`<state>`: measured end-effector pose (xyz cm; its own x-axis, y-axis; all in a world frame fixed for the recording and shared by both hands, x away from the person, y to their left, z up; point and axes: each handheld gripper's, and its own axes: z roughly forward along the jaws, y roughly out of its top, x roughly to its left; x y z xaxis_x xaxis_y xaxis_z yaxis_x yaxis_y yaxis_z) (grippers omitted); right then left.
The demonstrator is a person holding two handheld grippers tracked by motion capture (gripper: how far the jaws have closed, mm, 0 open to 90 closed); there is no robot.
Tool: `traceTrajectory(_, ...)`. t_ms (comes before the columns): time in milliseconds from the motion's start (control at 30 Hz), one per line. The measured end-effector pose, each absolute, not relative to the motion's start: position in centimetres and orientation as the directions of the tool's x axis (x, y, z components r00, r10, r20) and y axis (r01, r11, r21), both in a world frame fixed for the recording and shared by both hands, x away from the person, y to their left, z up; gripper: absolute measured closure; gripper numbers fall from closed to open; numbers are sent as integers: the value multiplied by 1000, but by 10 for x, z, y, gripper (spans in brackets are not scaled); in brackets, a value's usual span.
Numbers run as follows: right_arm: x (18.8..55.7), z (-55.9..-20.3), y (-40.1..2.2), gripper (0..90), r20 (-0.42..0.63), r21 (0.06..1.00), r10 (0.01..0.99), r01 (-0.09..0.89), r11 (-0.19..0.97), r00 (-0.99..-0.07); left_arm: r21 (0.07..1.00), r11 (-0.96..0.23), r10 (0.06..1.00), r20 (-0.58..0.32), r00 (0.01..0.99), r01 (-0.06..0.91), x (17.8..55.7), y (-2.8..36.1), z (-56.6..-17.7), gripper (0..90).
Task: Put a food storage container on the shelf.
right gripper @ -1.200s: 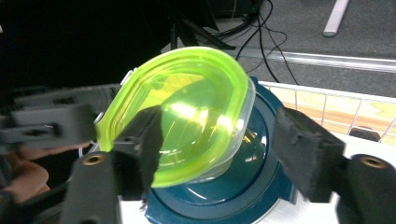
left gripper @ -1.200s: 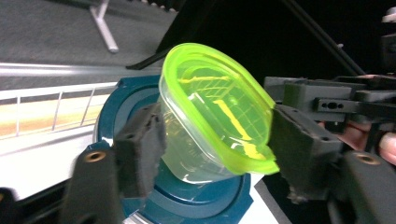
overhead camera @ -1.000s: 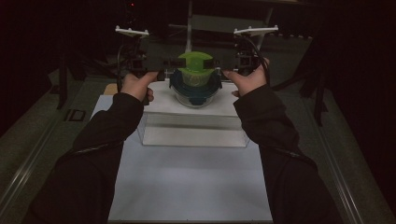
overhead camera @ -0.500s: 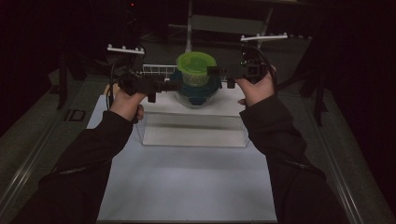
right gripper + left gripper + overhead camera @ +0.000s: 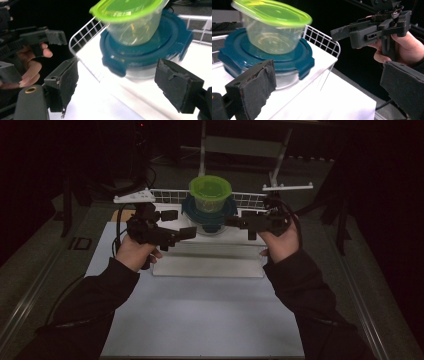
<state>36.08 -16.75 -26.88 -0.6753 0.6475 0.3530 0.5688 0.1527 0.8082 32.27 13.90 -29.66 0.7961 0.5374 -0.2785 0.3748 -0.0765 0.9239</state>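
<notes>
Both grippers, left (image 5: 181,236) and right (image 5: 235,221), pull back from our stacked containers (image 5: 210,205) at the counter's (image 5: 200,320) far edge, jaws wide, empty; stack released.

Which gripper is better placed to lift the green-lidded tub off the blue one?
Probably the right gripper: its open jaws sit closer to the stack than the left gripper, and its own view frames both the green-lidded tub and the blue-lidded container. It's close; neither touches anything.
</notes>
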Motion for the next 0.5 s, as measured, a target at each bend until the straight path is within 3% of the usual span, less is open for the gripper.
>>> traceTrajectory(500, 330, -333, -188, 142, 341, 833, 614, 532, 154, -712, 920, -131, 484, -267, 834, 370, 290, 123, -346, 0)
